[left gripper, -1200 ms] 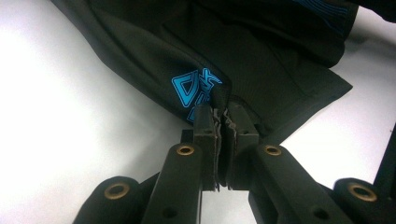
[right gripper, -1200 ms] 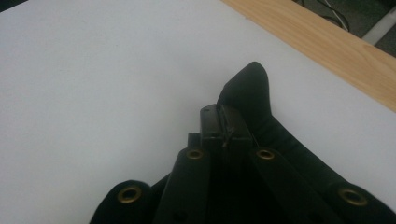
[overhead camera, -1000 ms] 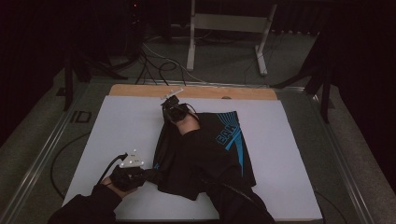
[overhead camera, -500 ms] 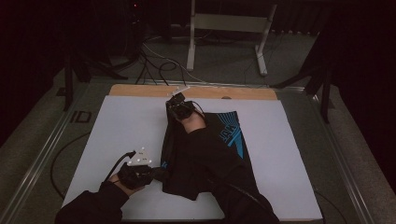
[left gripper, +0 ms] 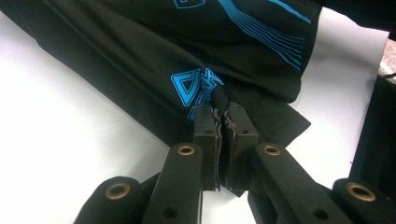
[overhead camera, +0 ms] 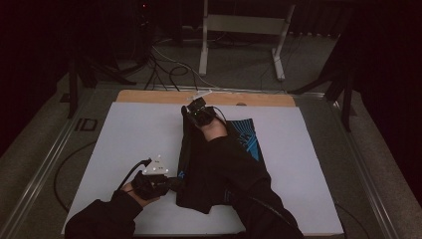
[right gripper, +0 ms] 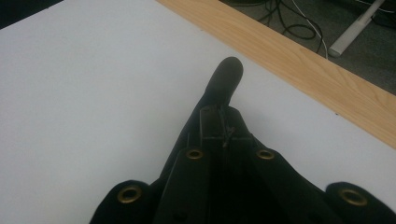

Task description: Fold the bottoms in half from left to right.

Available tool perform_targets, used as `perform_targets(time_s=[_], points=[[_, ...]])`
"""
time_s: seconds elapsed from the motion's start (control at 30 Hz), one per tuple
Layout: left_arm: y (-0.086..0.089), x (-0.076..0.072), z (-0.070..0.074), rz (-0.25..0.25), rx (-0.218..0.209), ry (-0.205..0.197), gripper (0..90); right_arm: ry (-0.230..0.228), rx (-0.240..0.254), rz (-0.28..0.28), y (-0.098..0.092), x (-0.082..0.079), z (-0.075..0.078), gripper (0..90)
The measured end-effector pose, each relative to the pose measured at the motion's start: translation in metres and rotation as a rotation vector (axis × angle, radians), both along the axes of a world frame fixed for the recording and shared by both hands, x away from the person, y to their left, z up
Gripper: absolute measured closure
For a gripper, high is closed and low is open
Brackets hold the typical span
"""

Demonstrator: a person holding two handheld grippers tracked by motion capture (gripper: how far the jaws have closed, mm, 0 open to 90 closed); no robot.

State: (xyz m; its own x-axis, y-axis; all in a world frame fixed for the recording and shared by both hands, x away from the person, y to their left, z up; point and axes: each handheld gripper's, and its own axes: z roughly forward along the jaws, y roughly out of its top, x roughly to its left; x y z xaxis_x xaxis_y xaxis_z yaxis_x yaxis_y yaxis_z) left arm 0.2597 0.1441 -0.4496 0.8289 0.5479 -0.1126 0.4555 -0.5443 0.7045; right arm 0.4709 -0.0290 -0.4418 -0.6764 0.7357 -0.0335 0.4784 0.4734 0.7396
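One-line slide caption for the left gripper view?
Left gripper shut on a fold of the black garment with blue print, above the white table.

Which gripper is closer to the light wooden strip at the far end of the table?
Right. The right gripper pinches the black cloth with blue print just beside the light wooden strip. The left gripper grips the cloth's near end, far from it.

The left gripper (overhead camera: 171,183) pinches the black garment's (overhead camera: 219,169) near left edge, jaws clamped, while the right gripper (overhead camera: 191,110), arm stretched across it, clamps its far corner.
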Motion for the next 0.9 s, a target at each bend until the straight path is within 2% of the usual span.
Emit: perform_targets(time_s=[0.57, 0.9], points=[[-0.014, 0.005, 0.01, -0.044, -0.009, -0.003, 85.8, -0.005, 0.006, -0.03, -0.026, -0.002, 0.003, 89.8], [-0.027, 0.009, 0.014, -0.073, -0.016, -0.001, 85.8, -0.026, 0.003, -0.044, -0.041, -0.006, 0.011, 89.8]])
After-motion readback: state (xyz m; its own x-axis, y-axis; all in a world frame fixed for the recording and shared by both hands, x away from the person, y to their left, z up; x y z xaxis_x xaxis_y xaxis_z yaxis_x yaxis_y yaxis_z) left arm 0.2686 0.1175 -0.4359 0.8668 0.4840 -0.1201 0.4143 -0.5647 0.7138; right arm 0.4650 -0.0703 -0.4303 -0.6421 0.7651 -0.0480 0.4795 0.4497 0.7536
